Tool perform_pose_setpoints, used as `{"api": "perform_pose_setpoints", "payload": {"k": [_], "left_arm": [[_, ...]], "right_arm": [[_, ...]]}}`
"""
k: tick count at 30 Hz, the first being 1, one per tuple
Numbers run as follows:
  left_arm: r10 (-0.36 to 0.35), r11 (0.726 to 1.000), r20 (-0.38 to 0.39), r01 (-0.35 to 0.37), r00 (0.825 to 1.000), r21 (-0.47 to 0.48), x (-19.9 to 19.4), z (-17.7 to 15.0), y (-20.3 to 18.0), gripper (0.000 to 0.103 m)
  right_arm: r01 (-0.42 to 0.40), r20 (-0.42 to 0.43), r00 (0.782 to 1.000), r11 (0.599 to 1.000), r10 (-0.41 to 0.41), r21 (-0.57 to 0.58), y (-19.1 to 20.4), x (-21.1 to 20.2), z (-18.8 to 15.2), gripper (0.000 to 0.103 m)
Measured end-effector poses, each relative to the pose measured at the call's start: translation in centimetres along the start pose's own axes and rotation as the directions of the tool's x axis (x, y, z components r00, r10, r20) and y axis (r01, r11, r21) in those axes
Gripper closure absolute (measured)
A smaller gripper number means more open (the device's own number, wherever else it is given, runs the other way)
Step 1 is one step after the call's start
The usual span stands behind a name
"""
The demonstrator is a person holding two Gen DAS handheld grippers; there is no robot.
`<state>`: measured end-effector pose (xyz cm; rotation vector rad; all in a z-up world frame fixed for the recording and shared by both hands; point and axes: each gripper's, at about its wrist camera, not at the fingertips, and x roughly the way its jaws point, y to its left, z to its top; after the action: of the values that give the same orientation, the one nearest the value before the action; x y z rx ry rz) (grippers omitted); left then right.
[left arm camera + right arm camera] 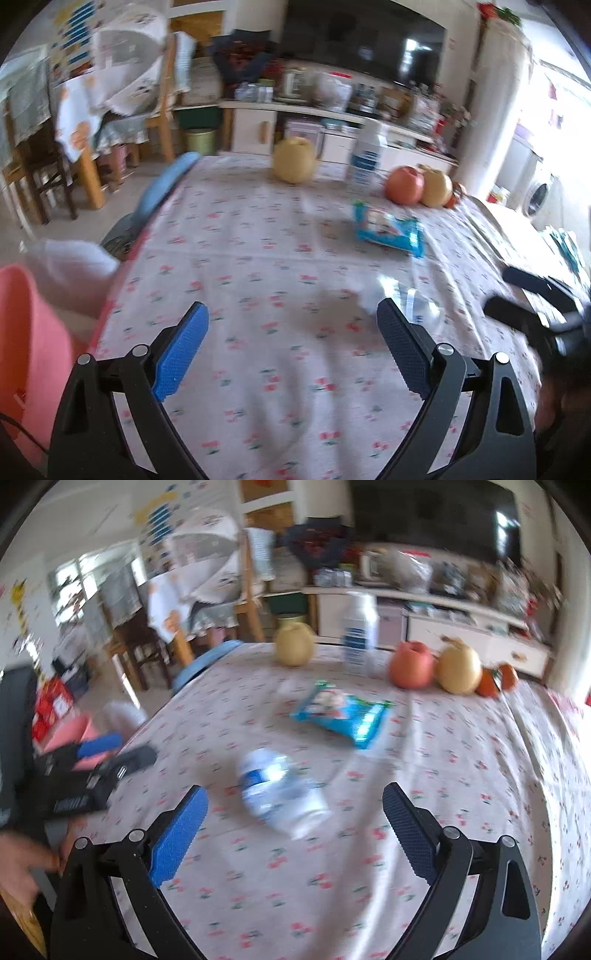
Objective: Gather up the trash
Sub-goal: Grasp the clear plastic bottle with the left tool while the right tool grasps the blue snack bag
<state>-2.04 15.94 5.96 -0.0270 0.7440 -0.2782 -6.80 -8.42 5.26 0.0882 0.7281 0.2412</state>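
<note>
**Two open claws over the flowery table**

I am holding my right claw (293, 825) wide open, and it is gripping nothing. The crushed clear bottle (282, 792) is lying on its side on the flowery tablecloth (461, 775), just past my right fingertips and between them, not touching either one.

I am holding my left claw (291, 341) wide open too, with nothing in it. From that side the bottle (413, 299) is peeking out just behind my right-hand pad, partly hidden.

Past the bottle, the blue snack wrapper (341, 712) is lying flat on the cloth. Farther past the bottle, near the far edge, a white bottle with a blue label (360, 635) is standing upright. A yellow fruit (293, 644) is sitting to its left. A red apple (412, 664) and another yellow fruit (458, 670) are sitting to its right, touching each other.

Well to the left of the bottle, off the table edge, a pink bin (26, 339) with white stuff at its rim is waiting beside my left claw.
</note>
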Motion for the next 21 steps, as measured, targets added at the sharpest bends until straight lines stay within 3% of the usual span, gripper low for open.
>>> {"api": "perform_pose_setpoints", "payload": {"k": [3, 10, 15, 21], "left_arm": [[-0.088, 0.996, -0.038, 0.087, 0.995, -0.016, 1.3, -0.1, -1.5, 0.01], [-0.183, 0.981, -0.103, 0.175, 0.978, -0.084, 4.0, -0.7, -4.3, 0.01], [-0.15, 0.987, -0.156, 0.139, 0.976, -0.079, 5.6, -1.5, -6.4, 0.01], [-0.22, 0.969, -0.13, 0.201, 0.967, -0.141, 6.0, -1.6, -7.9, 0.01]], "right_arm": [[0.038, -0.009, 0.999, 0.999, -0.038, 0.019, -2.3, 1.2, 0.7, 0.009], [0.04, -0.01, 0.999, 0.999, -0.04, 0.026, -5.4, 4.2, 2.8, 0.009], [-0.013, -0.003, 1.0, 1.0, 0.013, -0.024, -6.2, 6.4, 4.5, 0.009], [-0.112, -0.049, 0.993, 0.993, 0.11, -0.048, -6.2, 9.3, 6.2, 0.009]]}}
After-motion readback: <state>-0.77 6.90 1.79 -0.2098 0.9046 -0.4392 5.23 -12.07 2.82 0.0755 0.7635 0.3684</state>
